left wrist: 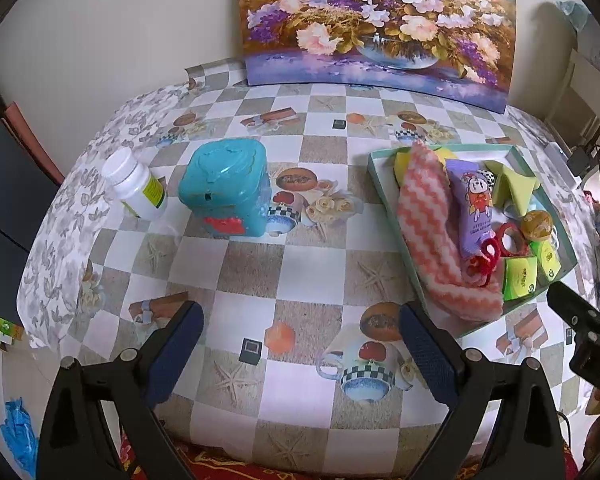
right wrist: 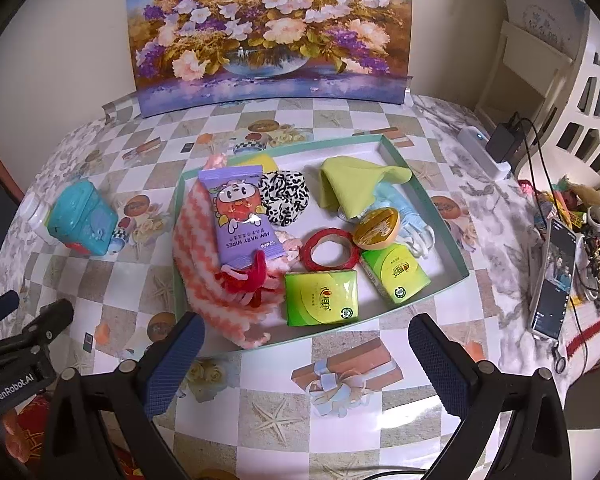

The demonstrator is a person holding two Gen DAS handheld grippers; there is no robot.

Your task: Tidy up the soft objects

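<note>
Wall [right wrist: 60,40]: plain cream, behind my table | Table [right wrist: 340,420]: covered by a checked oilcloth printed with teapots and starfish | Flower painting [right wrist: 268,28]: leans on the wall at the table's far edge | White lattice furniture [right wrist: 580,92]: right of the painting | Light: soft, even daylight

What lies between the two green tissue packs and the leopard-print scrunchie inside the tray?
In the right wrist view, a red ring lies between the green tissue packs and the leopard-print scrunchie, on the tray floor.
</note>
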